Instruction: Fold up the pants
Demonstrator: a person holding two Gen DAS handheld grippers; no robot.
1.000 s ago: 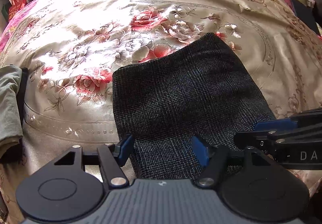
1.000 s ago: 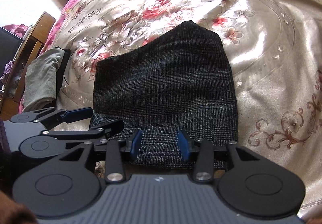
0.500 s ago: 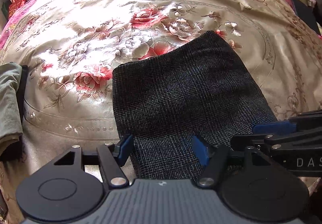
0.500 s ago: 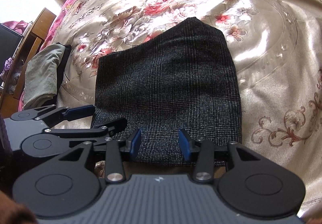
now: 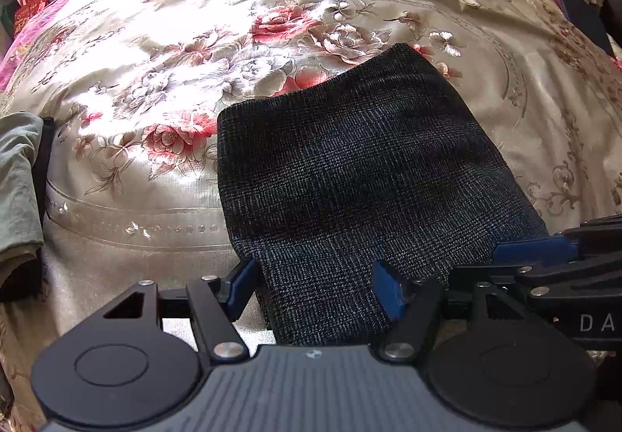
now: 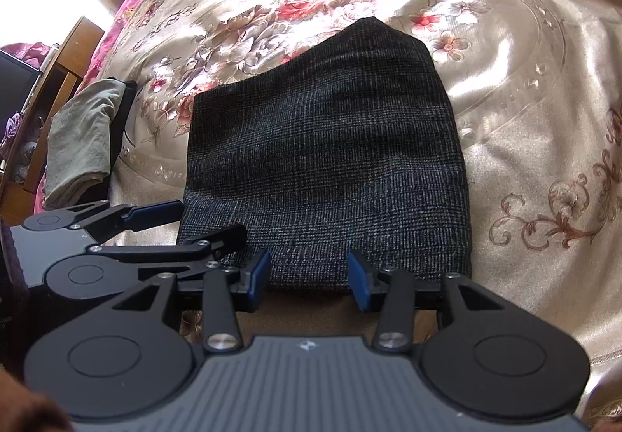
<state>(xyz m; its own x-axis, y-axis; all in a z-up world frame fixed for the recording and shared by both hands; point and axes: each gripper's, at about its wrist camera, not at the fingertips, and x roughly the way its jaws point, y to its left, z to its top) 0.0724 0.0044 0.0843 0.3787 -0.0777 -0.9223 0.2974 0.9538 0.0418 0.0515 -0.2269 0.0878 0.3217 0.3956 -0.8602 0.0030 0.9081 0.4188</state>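
Note:
Dark checked pants (image 5: 350, 175) lie folded into a compact rectangle on the floral bedspread (image 5: 163, 55); they also show in the right wrist view (image 6: 326, 160). My left gripper (image 5: 315, 286) is open, its blue fingers straddling the near left edge of the pants. My right gripper (image 6: 309, 278) is open, hovering just above the near edge of the pants. Each gripper shows in the other's view: the right one (image 5: 544, 261) and the left one (image 6: 182, 226).
A grey-green garment (image 6: 83, 136) on a dark item lies at the bed's left edge, also in the left wrist view (image 5: 17, 183). Wooden furniture (image 6: 54, 82) stands beyond the left side. The satin bedspread spreads far and right.
Both grippers have drawn back slightly toward me, away from the pants' near edge. The pants lie still.

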